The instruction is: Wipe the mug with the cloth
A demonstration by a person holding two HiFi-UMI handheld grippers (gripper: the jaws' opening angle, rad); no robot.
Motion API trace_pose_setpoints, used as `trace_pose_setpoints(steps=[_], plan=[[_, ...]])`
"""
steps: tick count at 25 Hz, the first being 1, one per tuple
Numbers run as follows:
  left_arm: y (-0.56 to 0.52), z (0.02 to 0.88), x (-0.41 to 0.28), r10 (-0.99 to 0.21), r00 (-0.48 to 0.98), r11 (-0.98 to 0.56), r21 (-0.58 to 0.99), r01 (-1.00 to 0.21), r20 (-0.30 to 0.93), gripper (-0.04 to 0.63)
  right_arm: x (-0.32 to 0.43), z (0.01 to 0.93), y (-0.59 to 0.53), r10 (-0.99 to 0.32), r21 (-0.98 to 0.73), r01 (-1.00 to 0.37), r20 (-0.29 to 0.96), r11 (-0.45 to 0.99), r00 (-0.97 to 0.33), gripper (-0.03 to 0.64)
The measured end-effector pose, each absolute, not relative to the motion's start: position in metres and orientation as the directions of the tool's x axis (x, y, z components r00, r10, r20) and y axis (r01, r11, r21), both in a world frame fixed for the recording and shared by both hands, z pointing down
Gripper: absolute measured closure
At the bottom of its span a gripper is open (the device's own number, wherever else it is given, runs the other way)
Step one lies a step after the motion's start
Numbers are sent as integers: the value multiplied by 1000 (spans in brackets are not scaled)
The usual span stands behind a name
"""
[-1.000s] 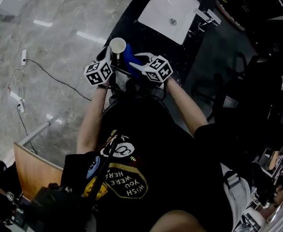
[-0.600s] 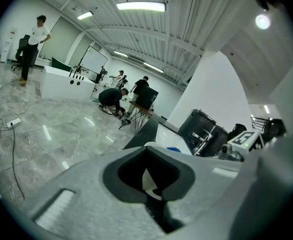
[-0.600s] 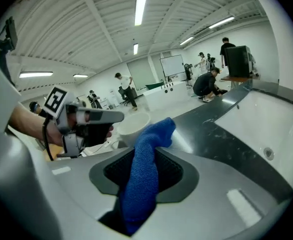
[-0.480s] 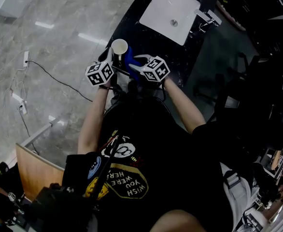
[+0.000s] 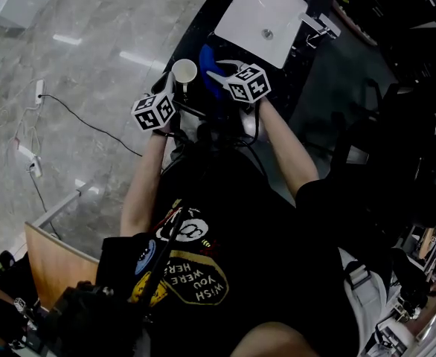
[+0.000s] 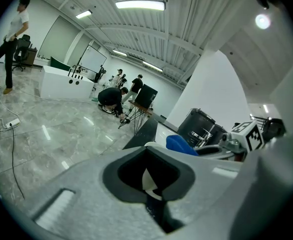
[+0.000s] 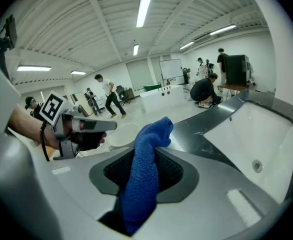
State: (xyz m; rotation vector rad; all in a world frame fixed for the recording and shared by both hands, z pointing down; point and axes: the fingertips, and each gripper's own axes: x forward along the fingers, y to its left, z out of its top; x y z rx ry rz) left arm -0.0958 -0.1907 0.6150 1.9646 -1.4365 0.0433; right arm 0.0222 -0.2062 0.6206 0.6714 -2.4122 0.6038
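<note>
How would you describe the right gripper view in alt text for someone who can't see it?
A blue cloth is pinched upright between the right gripper's grey jaws, filling the foreground. Beyond it to the left, the left gripper holds a white mug; a white sink lies to the right.

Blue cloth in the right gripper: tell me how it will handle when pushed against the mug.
Likely floppy: the blue cloth bunches and curls over past the right gripper, so it should fold around the mug. Its knobbly weave probably grips rather than slides. It looks light.
</note>
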Motion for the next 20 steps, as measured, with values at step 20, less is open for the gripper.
trace_pose_setpoints(steps=[20], plan=[[-192,616,-94,-813,403,-164,499,-851,420,591,-11,633,-148,-211,-359,-511,618,781,-757,497]])
